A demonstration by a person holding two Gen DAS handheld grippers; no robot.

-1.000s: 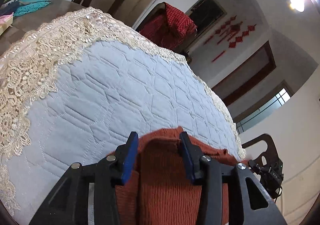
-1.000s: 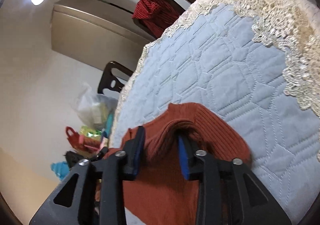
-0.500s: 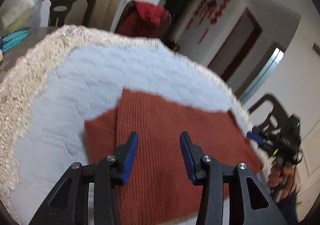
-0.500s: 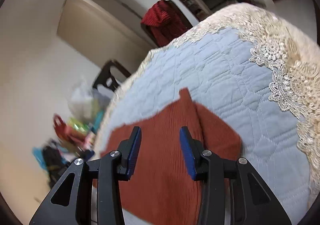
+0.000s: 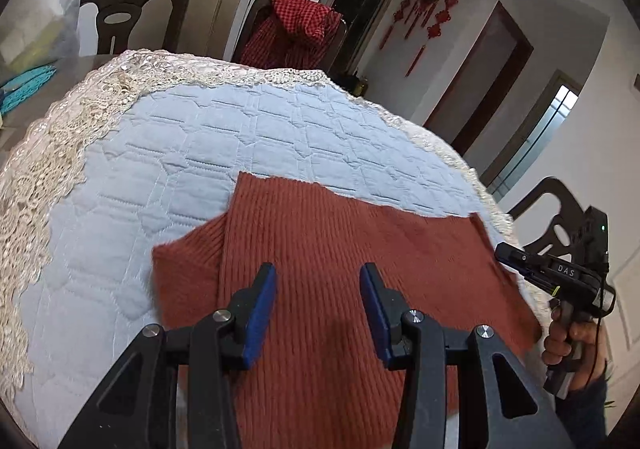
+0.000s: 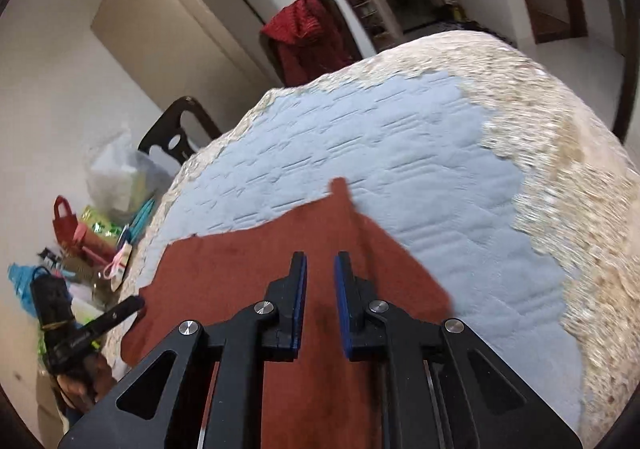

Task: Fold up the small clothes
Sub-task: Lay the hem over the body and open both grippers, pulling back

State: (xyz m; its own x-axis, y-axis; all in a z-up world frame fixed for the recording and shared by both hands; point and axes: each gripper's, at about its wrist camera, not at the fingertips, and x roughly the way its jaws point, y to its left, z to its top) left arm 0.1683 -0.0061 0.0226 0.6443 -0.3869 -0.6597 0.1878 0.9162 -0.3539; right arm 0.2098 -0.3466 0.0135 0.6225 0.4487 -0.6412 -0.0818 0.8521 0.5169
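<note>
A rust-red ribbed knit garment [image 5: 344, 249] lies flat and folded on the blue quilted table cover [image 5: 224, 137]; it also shows in the right wrist view [image 6: 248, 273]. My left gripper [image 5: 318, 309] hovers above it, open and empty. My right gripper [image 6: 320, 305] is above the garment's right part, jaws narrowed but apart, holding nothing. The right gripper shows at the garment's right edge in the left wrist view [image 5: 520, 261], and the left gripper shows at its left edge in the right wrist view [image 6: 132, 303].
The cover has a cream lace border [image 5: 60, 137]. Dark chairs [image 5: 132, 13] stand behind the table, one draped with a red checked cloth [image 5: 296, 33]. Another chair [image 5: 556, 205] is at the right. Bags and clutter [image 6: 100, 217] sit beside the table.
Both grippers let go of the garment's folded edge, lifted and pulled back. The garment now lies flat. The right gripper's jaws have narrowed.
</note>
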